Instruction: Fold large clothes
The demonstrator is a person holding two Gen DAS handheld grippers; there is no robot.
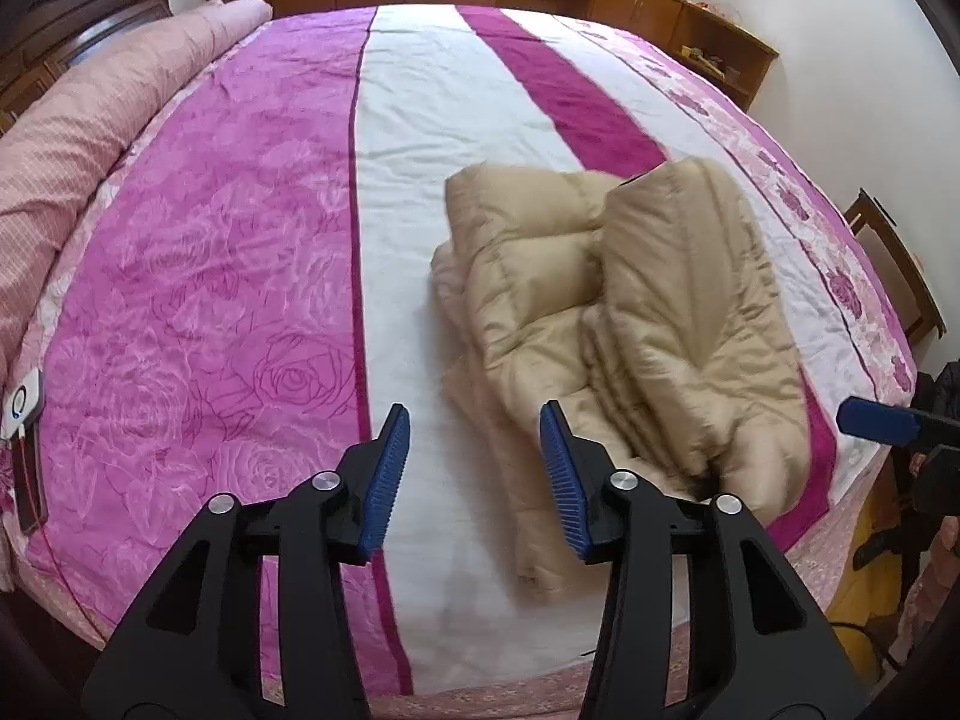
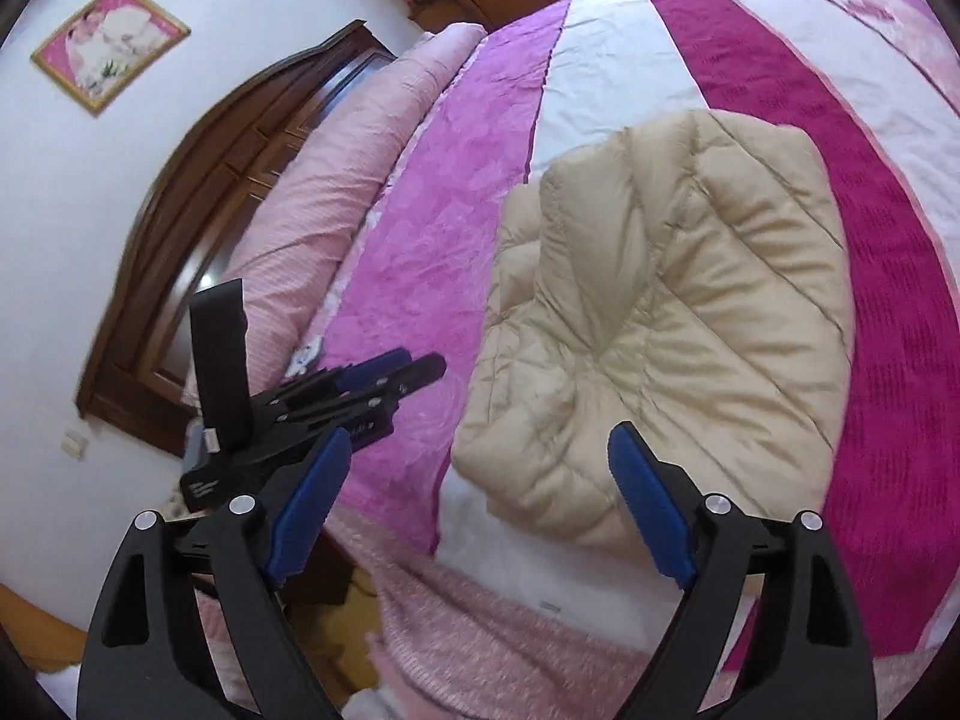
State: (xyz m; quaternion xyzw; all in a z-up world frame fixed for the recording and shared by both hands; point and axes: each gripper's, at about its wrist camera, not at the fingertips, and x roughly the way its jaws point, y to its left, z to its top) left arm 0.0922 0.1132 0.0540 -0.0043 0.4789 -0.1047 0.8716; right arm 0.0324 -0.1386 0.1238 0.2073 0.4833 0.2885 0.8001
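My left claw (image 1: 474, 474) stands partly spread, nothing between its pads, above the bed's near edge. My right claw (image 2: 480, 504) gapes wide and empty, hanging over the near edge too. Beyond them the folded beige coat (image 1: 618, 324) lies free on the bed (image 1: 210, 276), on its white stripe, toward the near right corner.

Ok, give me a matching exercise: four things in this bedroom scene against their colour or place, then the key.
Things:
1. puffy quilted jacket
2. rolled pink duvet
3. framed picture
4. gripper pads

Descriptions:
A. blue, ribbed
B. hangs on the white wall
C. beige, folded on the striped bedspread
D. lies along the wooden headboard

Pairs: 1-C, 2-D, 3-B, 4-A
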